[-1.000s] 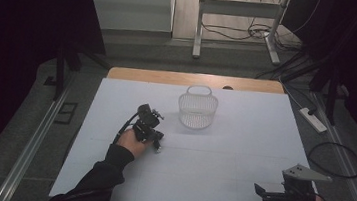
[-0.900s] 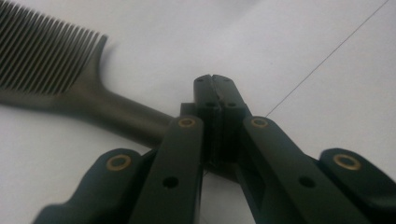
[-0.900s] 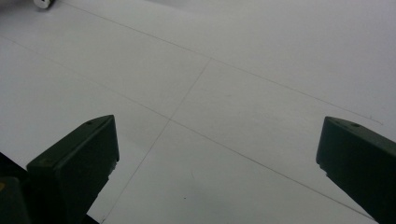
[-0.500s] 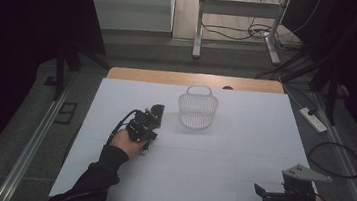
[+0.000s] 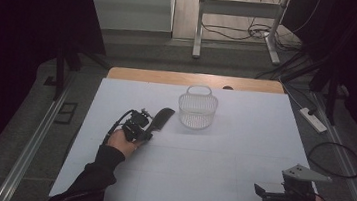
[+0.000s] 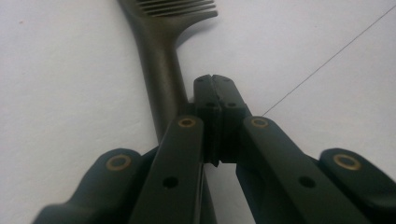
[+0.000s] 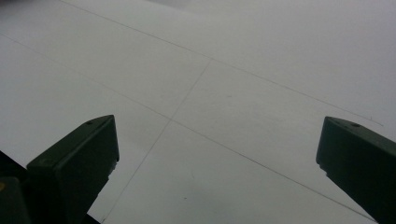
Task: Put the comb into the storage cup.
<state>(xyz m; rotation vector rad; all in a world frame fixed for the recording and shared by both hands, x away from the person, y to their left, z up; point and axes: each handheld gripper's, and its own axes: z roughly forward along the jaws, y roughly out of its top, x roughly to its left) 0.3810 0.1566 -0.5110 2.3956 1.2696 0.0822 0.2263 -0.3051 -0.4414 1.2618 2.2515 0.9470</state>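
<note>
A dark slotted spatula [image 5: 161,119] lies on the white table [image 5: 221,150], its head towards a small white wire basket [image 5: 197,111]. My left gripper [image 5: 147,128] sits over the handle end, jaws shut. In the left gripper view the two tips [image 6: 215,80] meet with no gap, and the spatula's handle [image 6: 163,74] runs under the left jaw rather than between the pads. My right gripper [image 5: 260,190] rests near the table's front right, jaws open and pointing left. In the right gripper view its wide-apart jaws [image 7: 217,140] frame bare table.
The basket stands upright near the table's far middle. A wooden strip [image 5: 194,79] edges the far side. Metal rails run along both long sides, and cables and a power strip [image 5: 312,119] lie on the floor at the right.
My left hand has drawn back slightly towards the left, and the spatula's head now shows beyond the gripper, pointing at the basket. The right gripper has stayed put.
</note>
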